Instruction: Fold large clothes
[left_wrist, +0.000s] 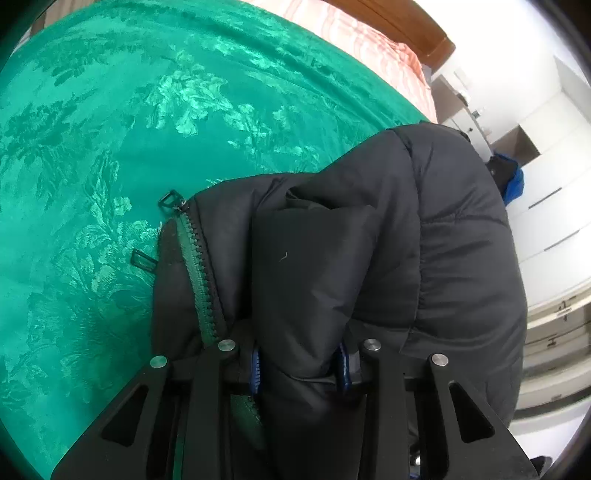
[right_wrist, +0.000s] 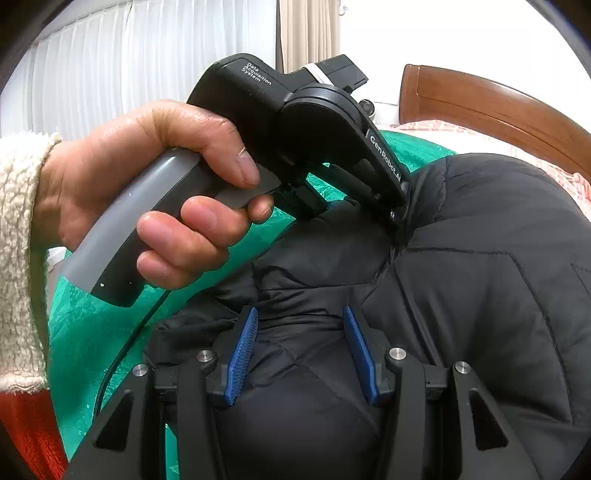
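A black puffer jacket (left_wrist: 369, 240) lies bunched on a green patterned bedspread (left_wrist: 110, 147). Its green zipper (left_wrist: 197, 273) with a black pull runs down the left edge. My left gripper (left_wrist: 301, 369) is shut on a thick fold of the jacket between its blue pads. My right gripper (right_wrist: 301, 347) is shut on another padded fold of the jacket (right_wrist: 480, 295), blue pads (right_wrist: 242, 350) pressing in on both sides. In the right wrist view the left gripper (right_wrist: 397, 218), held by a hand (right_wrist: 147, 192), bites into the jacket just ahead.
A pink pillow or sheet (left_wrist: 369, 40) and a wooden headboard (right_wrist: 498, 107) lie at the bed's far end. White cabinets (left_wrist: 554, 206) stand right of the bed. White curtains (right_wrist: 129, 66) hang behind the hand. A cable (right_wrist: 122, 354) trails over the bedspread (right_wrist: 81, 332).
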